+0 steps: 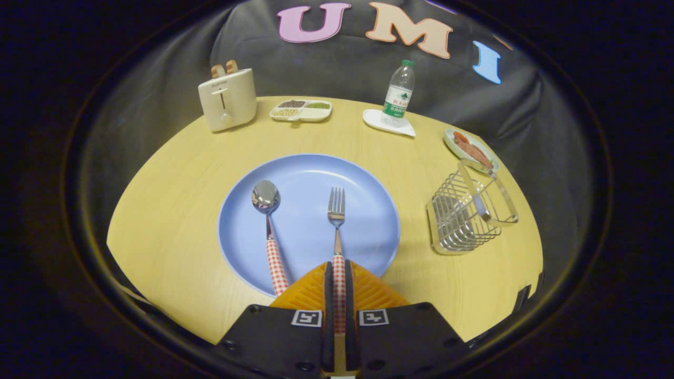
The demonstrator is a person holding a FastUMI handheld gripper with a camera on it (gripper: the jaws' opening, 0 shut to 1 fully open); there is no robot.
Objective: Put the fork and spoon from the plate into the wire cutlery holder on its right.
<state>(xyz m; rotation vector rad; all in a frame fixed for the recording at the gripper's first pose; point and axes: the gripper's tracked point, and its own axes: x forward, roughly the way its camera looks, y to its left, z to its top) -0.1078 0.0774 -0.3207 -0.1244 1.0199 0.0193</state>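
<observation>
Clamping the fork's (337,231) checked handle, the gripper (338,287) lines up with its long axis, tines pointing ahead over the plate (305,173); the holder (466,216) stands to the right, the spoon (269,231) left.

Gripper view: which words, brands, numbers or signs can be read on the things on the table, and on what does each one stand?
Toaster: a small brand mark near the top of its front, too small to read.
Water bottle: a printed label, too blurred to read.
Gripper, shut on the fork by its handle: two square coded markers, no words.
Nothing else bears text that can be read.
</observation>
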